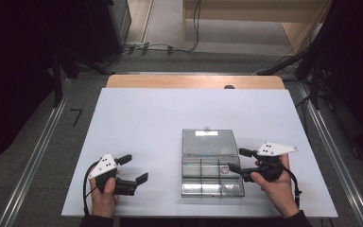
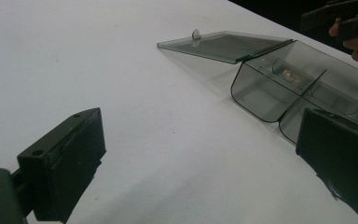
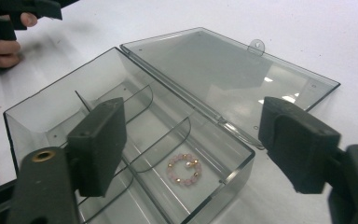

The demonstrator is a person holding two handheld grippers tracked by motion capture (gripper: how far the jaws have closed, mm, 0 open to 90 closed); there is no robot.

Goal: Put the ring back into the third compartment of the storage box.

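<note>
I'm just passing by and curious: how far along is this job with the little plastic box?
Done: the box lies open, lid flat, with a pink bead bracelet in one compartment. In hand: nothing; the right gripper stands open above it, the left gripper open aside. Probably left: closing the lid.

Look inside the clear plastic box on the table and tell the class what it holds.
The box, lid open, has several compartments. One by the hinge holds a small pink bead bracelet. The others in view look empty, though the right claw covers part of the near ones.
</note>
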